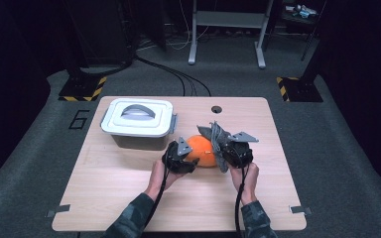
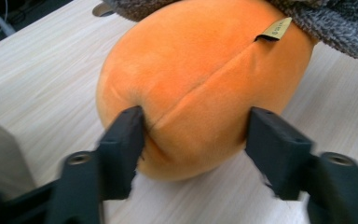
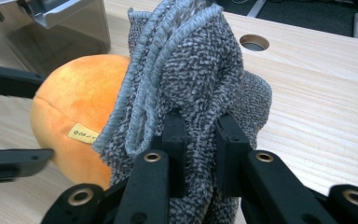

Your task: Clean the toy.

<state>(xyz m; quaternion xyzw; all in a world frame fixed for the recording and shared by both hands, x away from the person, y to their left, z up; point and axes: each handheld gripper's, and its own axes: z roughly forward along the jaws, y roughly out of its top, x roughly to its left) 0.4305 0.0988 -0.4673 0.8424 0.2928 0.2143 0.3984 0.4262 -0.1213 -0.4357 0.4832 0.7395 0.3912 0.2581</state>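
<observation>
An orange plush ball lies on the wooden table, with a grey knitted cloth draped over its right side. My left gripper stands open with its jaws around the near end of the ball. The left jaw touches the plush and the right jaw stands just beside it. My right gripper is shut on a bunched fold of the cloth, which stands up against the ball. A small yellow tag sits on the ball's seam.
A white-lidded plastic box with a grey handle stands at the table's back left, close to the ball. A round cable hole lies near the back edge. Bare wood spreads in front of the hands and to the right.
</observation>
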